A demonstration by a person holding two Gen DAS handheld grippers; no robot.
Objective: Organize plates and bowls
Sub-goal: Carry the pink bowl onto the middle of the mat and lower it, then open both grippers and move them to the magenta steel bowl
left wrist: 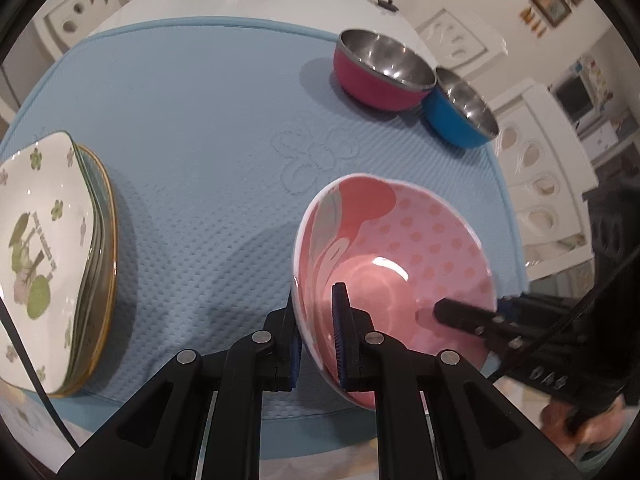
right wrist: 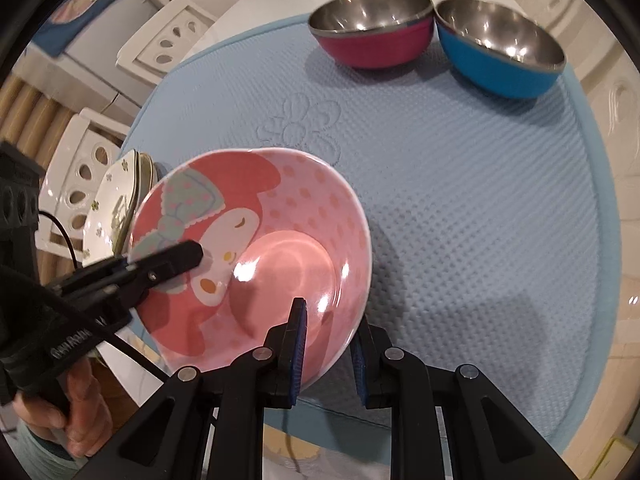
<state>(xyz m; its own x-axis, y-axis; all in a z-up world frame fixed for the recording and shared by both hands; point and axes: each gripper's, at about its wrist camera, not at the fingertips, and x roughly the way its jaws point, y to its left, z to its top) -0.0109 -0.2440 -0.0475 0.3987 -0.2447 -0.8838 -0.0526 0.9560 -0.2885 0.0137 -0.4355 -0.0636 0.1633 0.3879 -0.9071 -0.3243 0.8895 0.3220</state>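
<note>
The pink bowl, dotted inside and printed with a cartoon face, was tilted above the near part of the blue mat on the worktop. The left claw was clamped on its left rim, and the right claw was clamped on its right rim.

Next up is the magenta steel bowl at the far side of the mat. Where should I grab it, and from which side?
Grip the rim of the magenta bowl, one finger inside and one outside, coming down from above on its near or left edge. It sits upright with its mouth open, and its rounded wall would likely slip. The blue bowl crowds its right side, so avoid that edge.
</note>
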